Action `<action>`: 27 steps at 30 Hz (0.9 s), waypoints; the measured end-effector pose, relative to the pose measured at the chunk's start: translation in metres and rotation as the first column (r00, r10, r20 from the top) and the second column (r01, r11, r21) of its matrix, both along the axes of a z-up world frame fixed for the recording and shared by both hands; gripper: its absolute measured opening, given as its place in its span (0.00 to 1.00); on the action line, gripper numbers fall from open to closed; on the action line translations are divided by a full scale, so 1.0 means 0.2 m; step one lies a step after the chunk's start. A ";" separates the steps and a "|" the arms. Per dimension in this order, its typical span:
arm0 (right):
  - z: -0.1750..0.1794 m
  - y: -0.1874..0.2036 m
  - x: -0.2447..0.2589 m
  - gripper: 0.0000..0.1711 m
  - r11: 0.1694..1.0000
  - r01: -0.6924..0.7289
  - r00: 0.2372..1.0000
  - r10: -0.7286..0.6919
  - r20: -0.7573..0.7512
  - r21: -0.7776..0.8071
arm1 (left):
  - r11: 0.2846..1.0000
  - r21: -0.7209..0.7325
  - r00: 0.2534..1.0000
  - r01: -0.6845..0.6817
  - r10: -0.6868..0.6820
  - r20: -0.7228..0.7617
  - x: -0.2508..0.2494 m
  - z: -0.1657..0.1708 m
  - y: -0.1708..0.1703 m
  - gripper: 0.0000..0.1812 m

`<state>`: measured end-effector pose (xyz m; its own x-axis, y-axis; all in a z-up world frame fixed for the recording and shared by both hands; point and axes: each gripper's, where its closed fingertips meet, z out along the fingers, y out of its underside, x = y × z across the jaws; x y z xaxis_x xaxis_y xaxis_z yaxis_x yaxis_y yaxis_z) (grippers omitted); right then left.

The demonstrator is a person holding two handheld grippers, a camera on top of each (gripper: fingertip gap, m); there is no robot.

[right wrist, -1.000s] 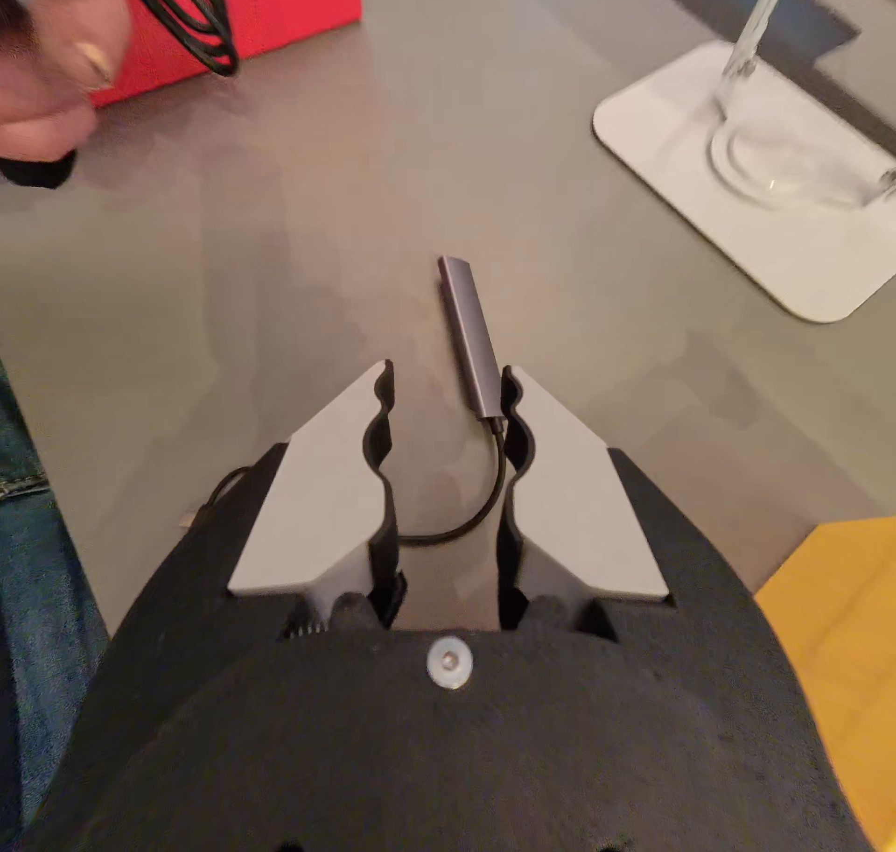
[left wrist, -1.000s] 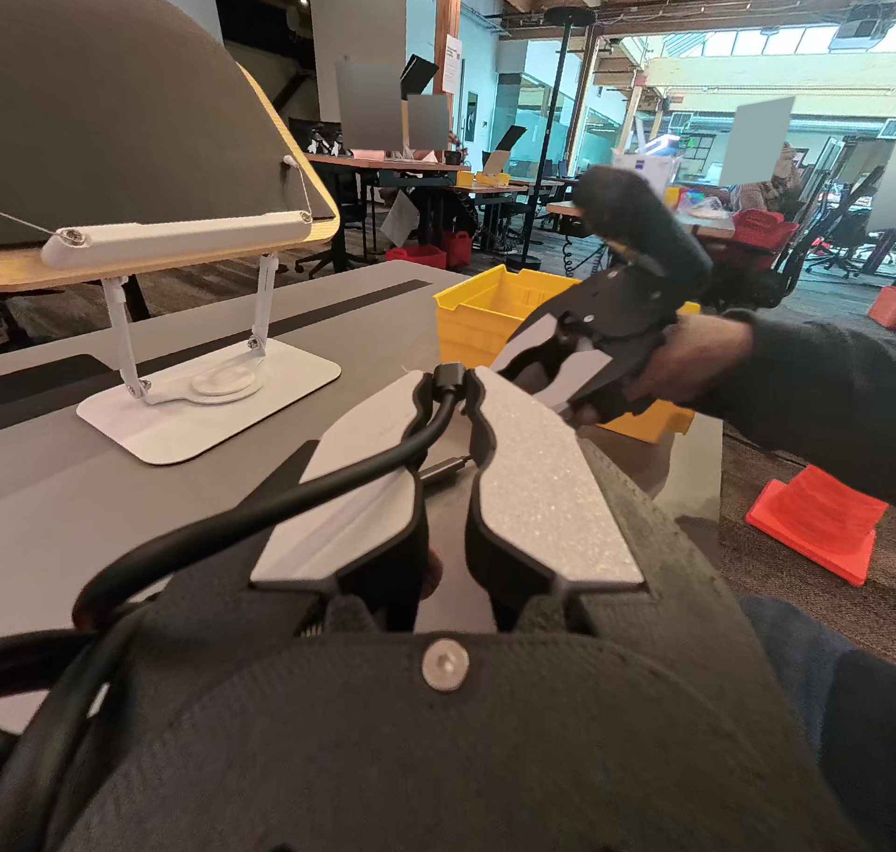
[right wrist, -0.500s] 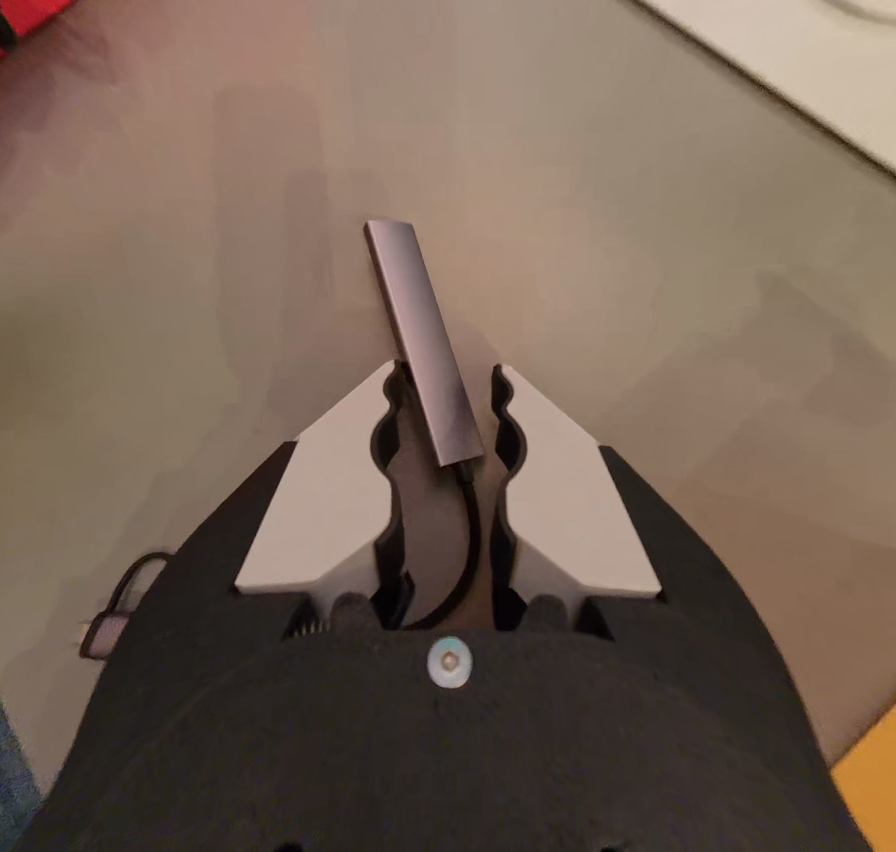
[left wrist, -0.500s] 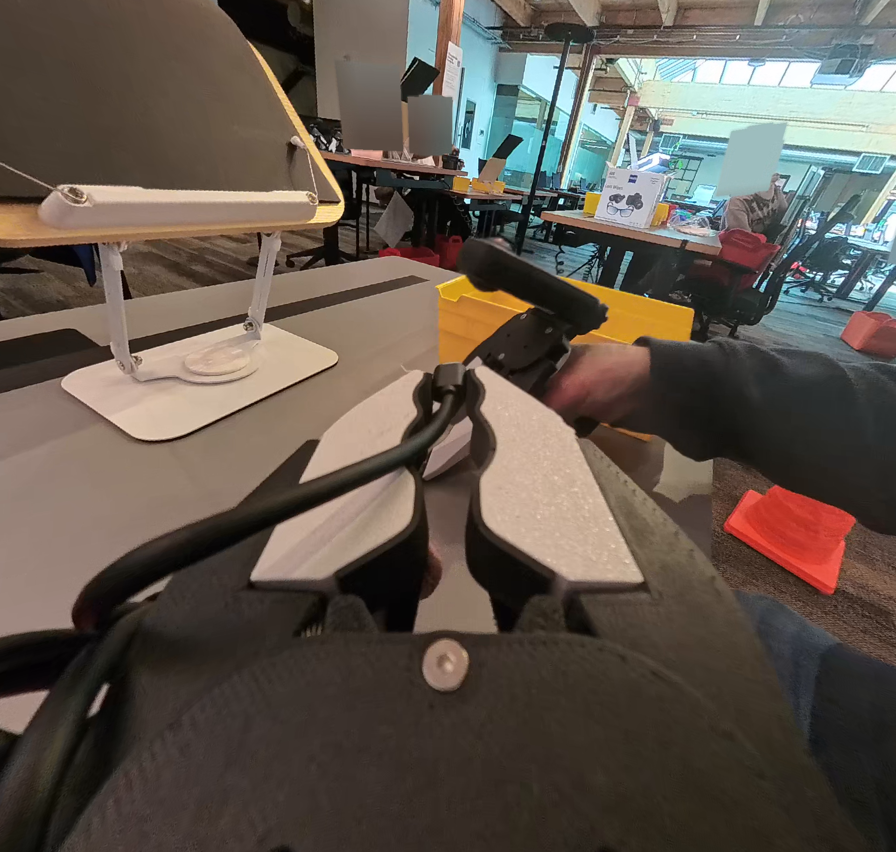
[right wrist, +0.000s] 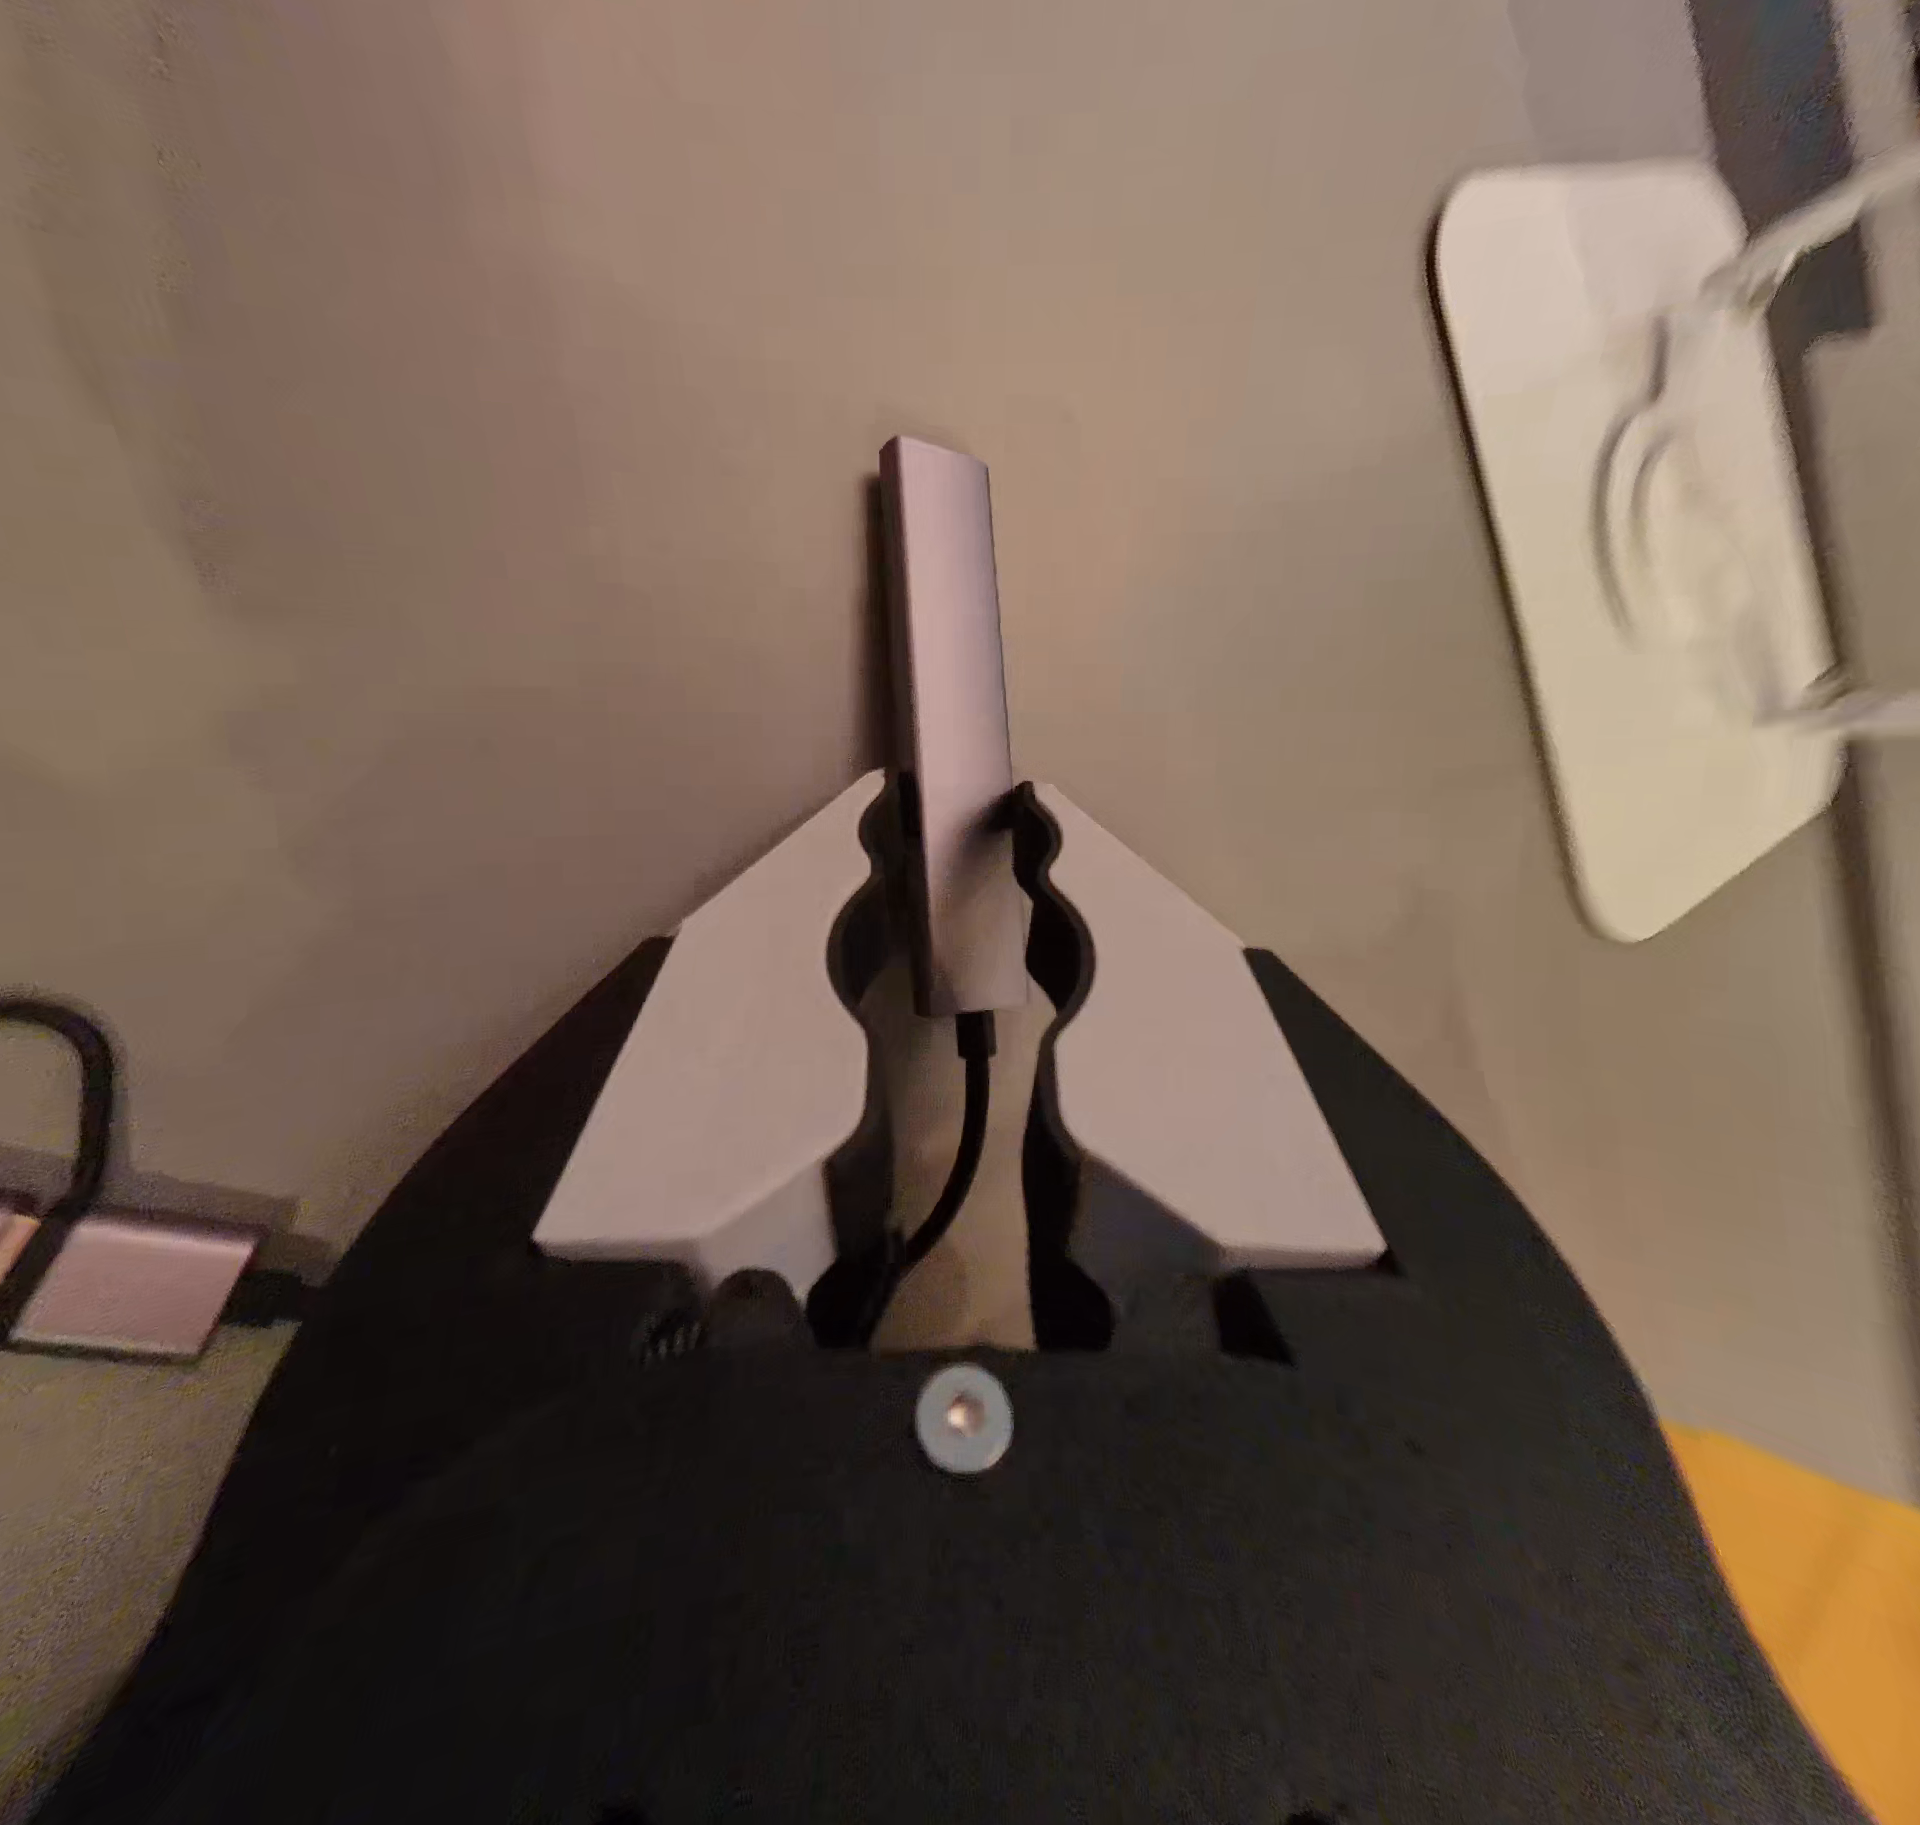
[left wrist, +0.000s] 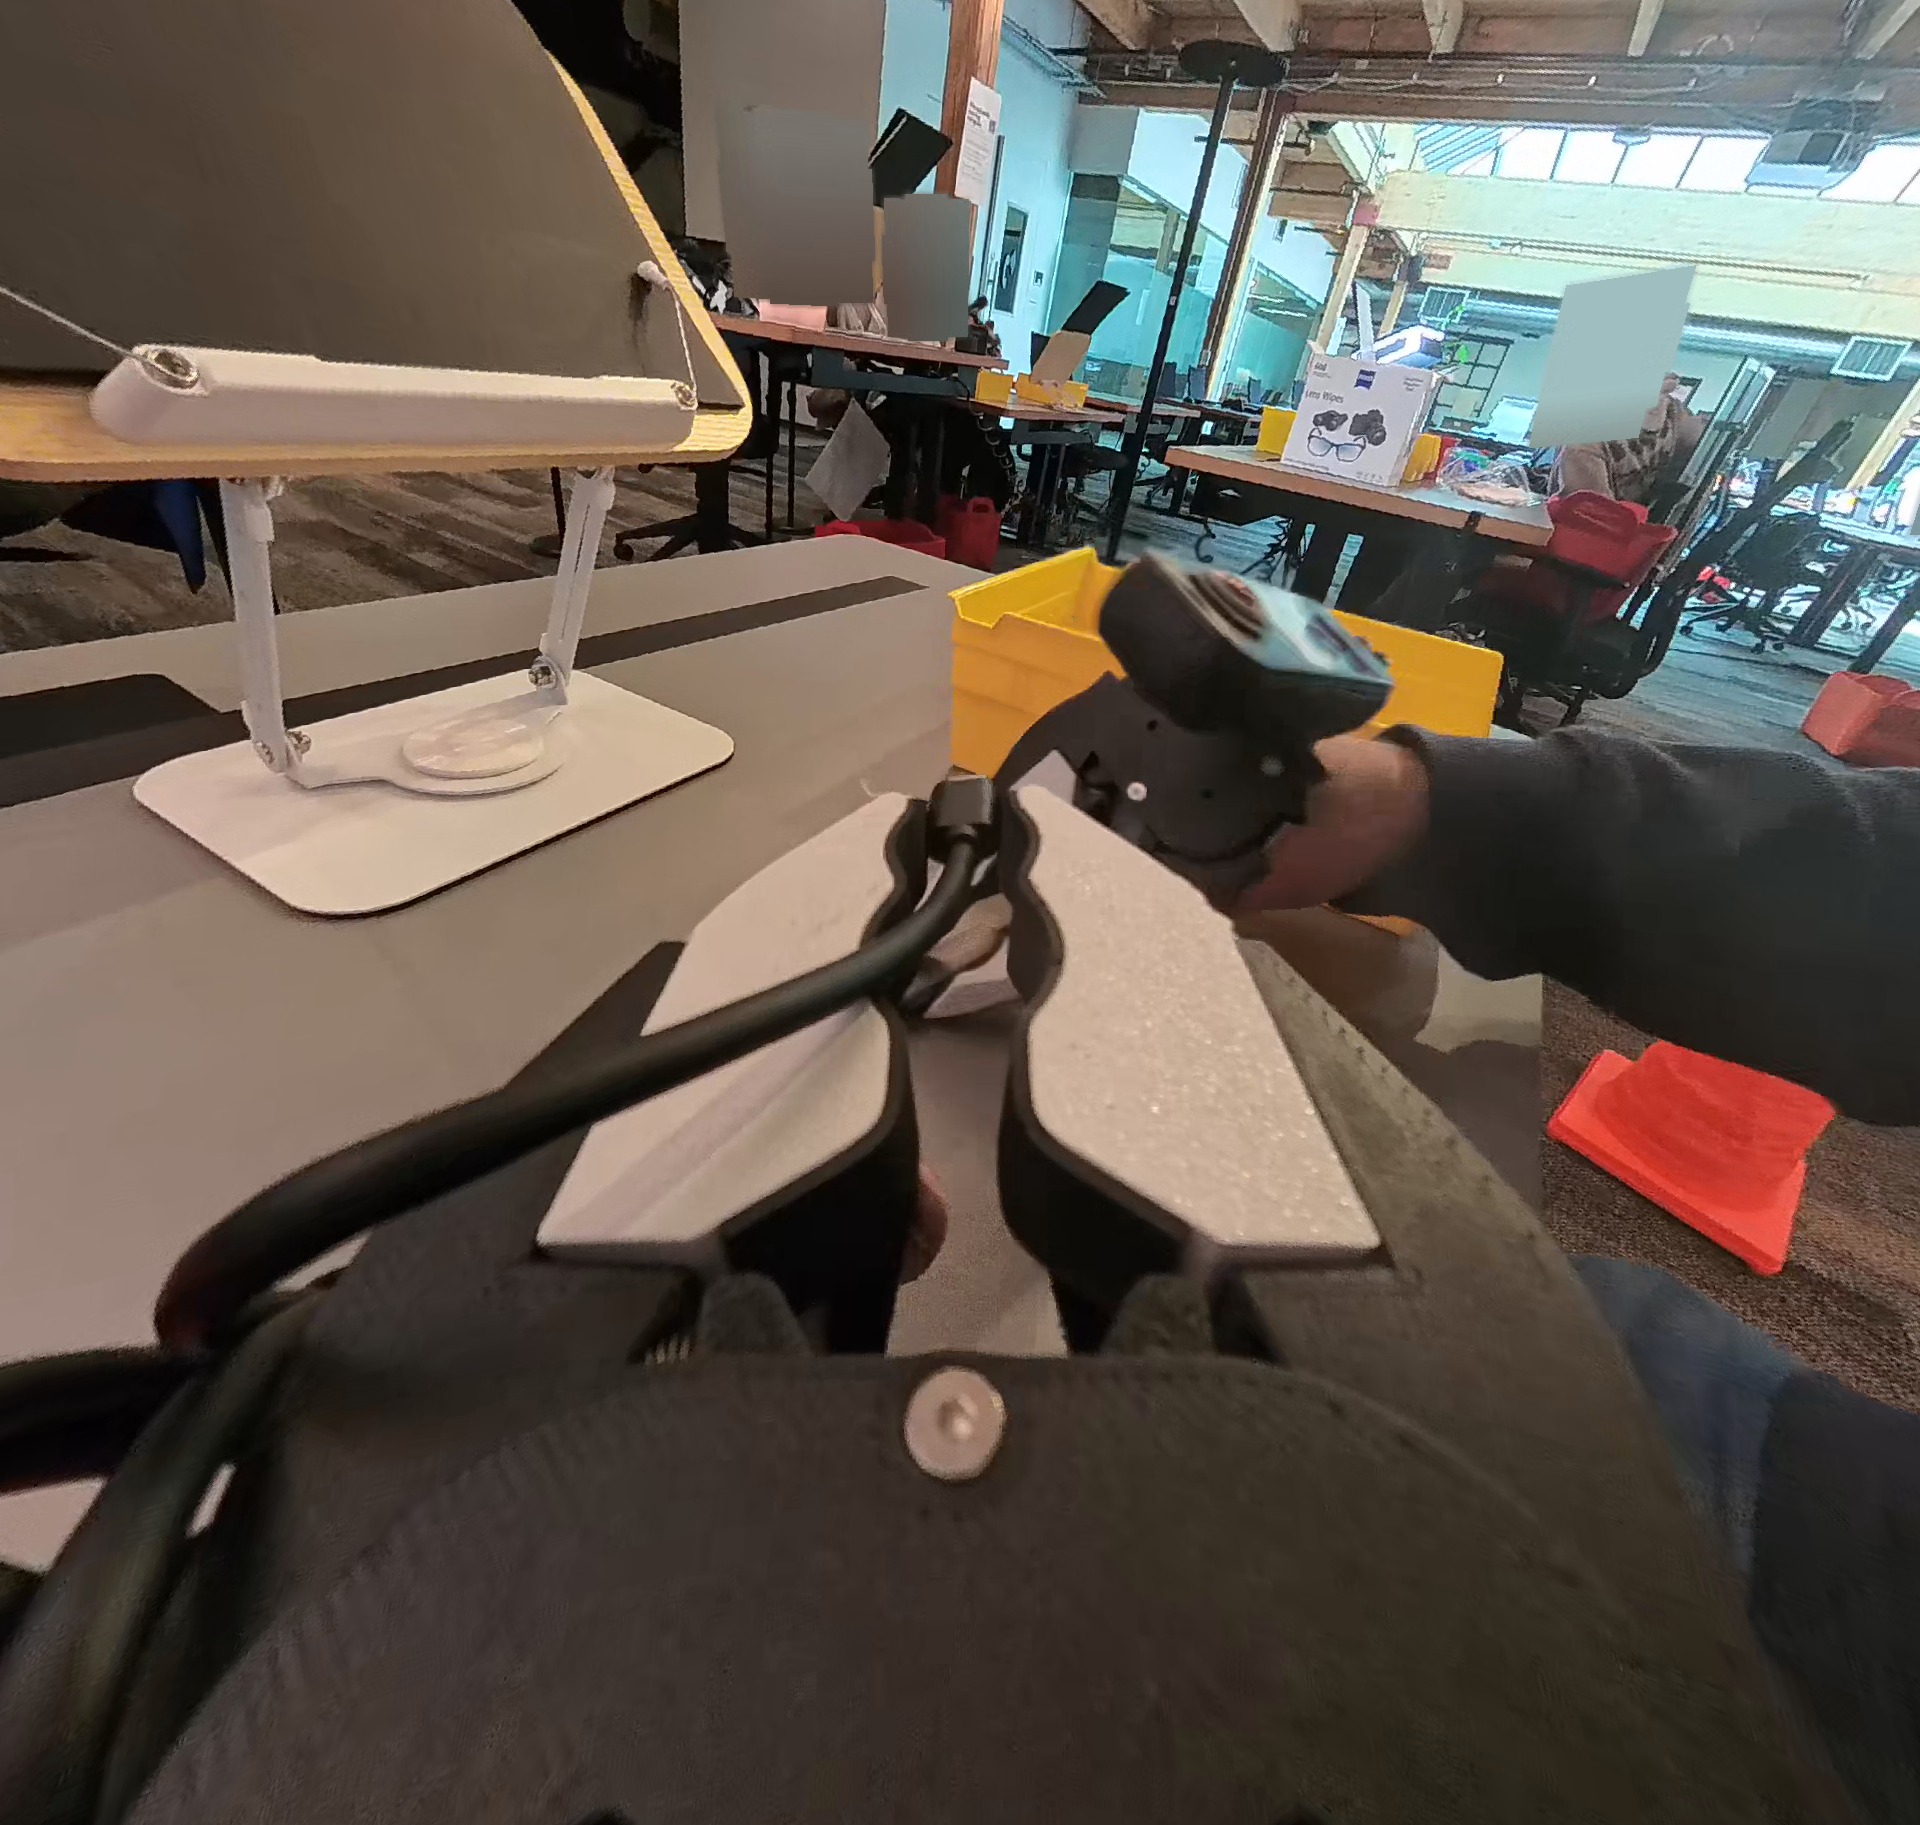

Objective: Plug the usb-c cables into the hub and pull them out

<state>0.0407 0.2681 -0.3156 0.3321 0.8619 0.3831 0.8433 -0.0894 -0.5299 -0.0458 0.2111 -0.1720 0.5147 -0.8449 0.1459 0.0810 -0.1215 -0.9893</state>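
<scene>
Between the left gripper's (left wrist: 964,819) clenched fingertips sits the black plug of a usb-c cable (left wrist: 727,1022), its cord trailing back over the left finger. The right gripper (right wrist: 958,799) grips the near end of the slim grey hub (right wrist: 948,674), which points away over the grey table (right wrist: 468,321). A white stand base (right wrist: 1621,549) lies to its right.

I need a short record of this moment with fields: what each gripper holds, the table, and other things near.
left gripper: shut on black cable, plug at the fingertips
right gripper: shut on grey hub, its short lead trailing back between the fingers
table: grey
nearby: white stand base, yellow bin
</scene>
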 end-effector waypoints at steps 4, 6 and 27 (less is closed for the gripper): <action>0.01 -0.06 -0.04 0.11 0.978 -0.154 0.979 0.132 0.158 0.139 | 1.000 -0.004 1.000 0.003 -0.003 -0.001 0.01 -0.01 0.00 0.07; 0.01 -0.09 -0.06 0.14 0.988 -0.139 0.986 0.132 0.105 0.063 | 1.000 -0.001 1.000 0.005 -0.005 -0.003 0.01 -0.01 0.00 0.07; -0.01 -0.08 -0.17 0.12 0.883 -0.123 0.929 -0.058 -0.367 -0.452 | 0.971 0.015 0.956 0.238 -0.237 0.170 -0.01 0.08 -0.13 0.07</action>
<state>0.0062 0.2526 -0.3166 0.3361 0.9203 -0.2001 0.6087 -0.3744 -0.6996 -0.0478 0.1847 -0.1559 0.2664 -0.9389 0.2181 0.2152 -0.1626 -0.9629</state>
